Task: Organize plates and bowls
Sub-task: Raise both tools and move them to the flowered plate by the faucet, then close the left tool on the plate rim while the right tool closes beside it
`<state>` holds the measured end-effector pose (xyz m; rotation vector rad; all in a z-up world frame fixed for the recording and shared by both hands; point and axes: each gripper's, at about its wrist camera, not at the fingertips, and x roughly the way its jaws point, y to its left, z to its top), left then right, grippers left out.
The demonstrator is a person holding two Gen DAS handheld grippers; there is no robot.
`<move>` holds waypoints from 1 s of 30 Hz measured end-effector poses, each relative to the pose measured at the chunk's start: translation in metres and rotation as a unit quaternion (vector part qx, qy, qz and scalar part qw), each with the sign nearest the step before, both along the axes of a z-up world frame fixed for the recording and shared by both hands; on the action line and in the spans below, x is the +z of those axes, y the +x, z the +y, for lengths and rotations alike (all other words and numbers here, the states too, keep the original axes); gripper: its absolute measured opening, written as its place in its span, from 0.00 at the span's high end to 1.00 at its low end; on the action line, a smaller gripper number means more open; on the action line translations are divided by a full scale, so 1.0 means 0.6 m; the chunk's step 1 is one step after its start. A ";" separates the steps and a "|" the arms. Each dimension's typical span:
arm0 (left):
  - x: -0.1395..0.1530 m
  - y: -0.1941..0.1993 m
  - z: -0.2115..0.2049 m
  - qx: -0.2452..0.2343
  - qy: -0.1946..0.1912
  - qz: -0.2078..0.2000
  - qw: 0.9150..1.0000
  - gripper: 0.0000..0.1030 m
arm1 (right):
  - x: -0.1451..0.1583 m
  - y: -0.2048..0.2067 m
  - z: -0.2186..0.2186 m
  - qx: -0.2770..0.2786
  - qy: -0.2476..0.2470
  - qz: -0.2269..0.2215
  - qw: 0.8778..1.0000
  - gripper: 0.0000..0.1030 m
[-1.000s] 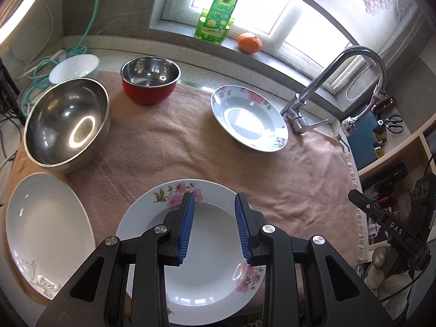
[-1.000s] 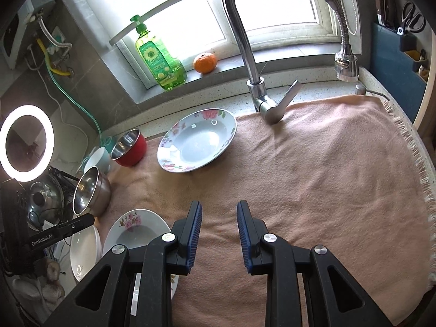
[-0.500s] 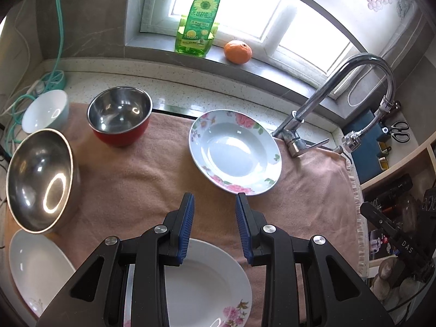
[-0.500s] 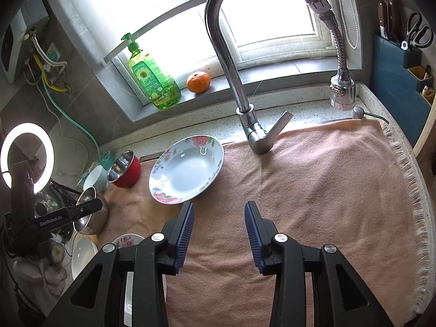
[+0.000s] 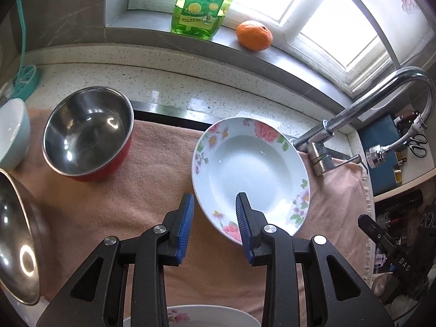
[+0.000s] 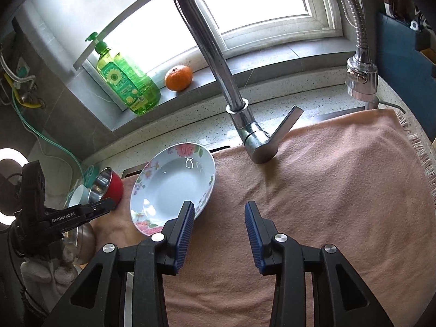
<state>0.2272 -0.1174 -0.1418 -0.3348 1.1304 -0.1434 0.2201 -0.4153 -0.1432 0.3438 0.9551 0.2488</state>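
Note:
A deep floral plate (image 5: 250, 171) lies on the pink towel (image 5: 90, 212) near the tap. My left gripper (image 5: 214, 204) hangs open over the plate's near-left rim, and its right finger overlaps the plate. In the right wrist view the same plate (image 6: 171, 185) sits left of centre. My right gripper (image 6: 219, 212) is open over bare towel beside the plate's right edge, with nothing between its jaws. A red bowl with a steel inside (image 5: 87, 133), a pale bowl (image 5: 11, 133) and a large steel bowl (image 5: 16, 234) stand to the left. A second floral plate (image 5: 190, 316) shows at the bottom edge.
A chrome tap (image 6: 245, 125) rises behind the towel (image 6: 327, 190), its spray head (image 6: 361, 76) hanging at the right. A green soap bottle (image 6: 128, 84) and an orange (image 6: 178, 77) stand on the window sill. A ring light (image 6: 8, 190) glows far left.
Both grippers have moved forward toward the far floral plate. The near floral plate has slid to the bottom of the left wrist view. The right jaws have widened a little.

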 end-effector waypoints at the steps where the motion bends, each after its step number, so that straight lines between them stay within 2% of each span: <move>1: -0.004 0.007 0.000 -0.003 0.001 0.002 1.000 0.71 | -0.008 0.007 0.003 -0.001 0.002 0.005 1.000 0.66; 9: -0.038 0.058 0.010 -0.003 0.017 0.015 1.000 0.71 | -0.050 0.058 0.021 -0.012 0.008 0.026 1.000 0.66; 18: -0.061 0.087 0.011 -0.005 0.018 0.021 1.000 0.71 | -0.088 0.093 0.022 -0.020 0.002 0.045 0.999 0.66; 24: -0.070 0.097 0.008 -0.010 0.015 0.024 1.000 0.71 | -0.096 0.104 0.029 -0.018 0.008 0.047 0.999 0.68; 30: -0.075 0.101 0.008 -0.013 0.017 0.026 0.999 0.71 | -0.098 0.118 0.048 -0.003 0.006 0.048 0.999 0.73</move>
